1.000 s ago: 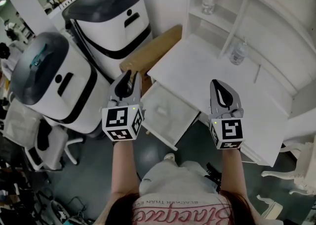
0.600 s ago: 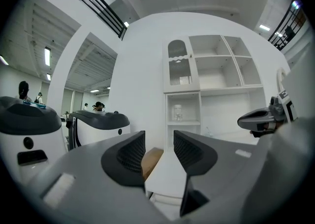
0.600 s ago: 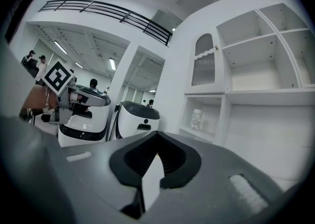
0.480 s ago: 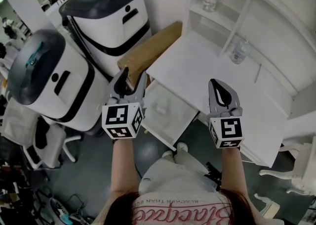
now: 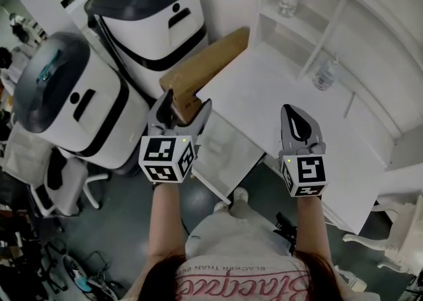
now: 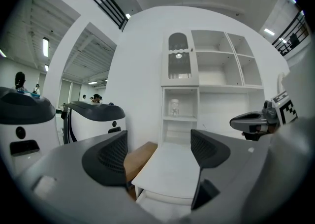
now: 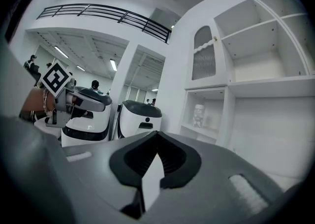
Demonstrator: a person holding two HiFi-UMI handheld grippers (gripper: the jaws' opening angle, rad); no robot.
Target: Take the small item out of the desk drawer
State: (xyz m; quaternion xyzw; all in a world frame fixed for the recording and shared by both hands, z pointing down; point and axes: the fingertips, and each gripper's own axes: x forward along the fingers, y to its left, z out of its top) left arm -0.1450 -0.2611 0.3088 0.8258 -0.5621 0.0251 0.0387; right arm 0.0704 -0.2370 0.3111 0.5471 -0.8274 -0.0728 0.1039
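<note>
Left hand-held gripper (image 5: 187, 104): ribbed dark pads spread wide, just been opening, nothing between them. Right hand-held gripper (image 5: 294, 116): tapered grey jaws pressed together, empty. Beneath the left one, shallow white drawer (image 5: 228, 154), pulled out from under the smooth white tabletop (image 5: 277, 94); small item inside not discernible. Against the tabletop's edge, flat brown board (image 5: 205, 65). Far back on the tabletop, clear plastic bottle (image 5: 324, 73), upright.
</note>
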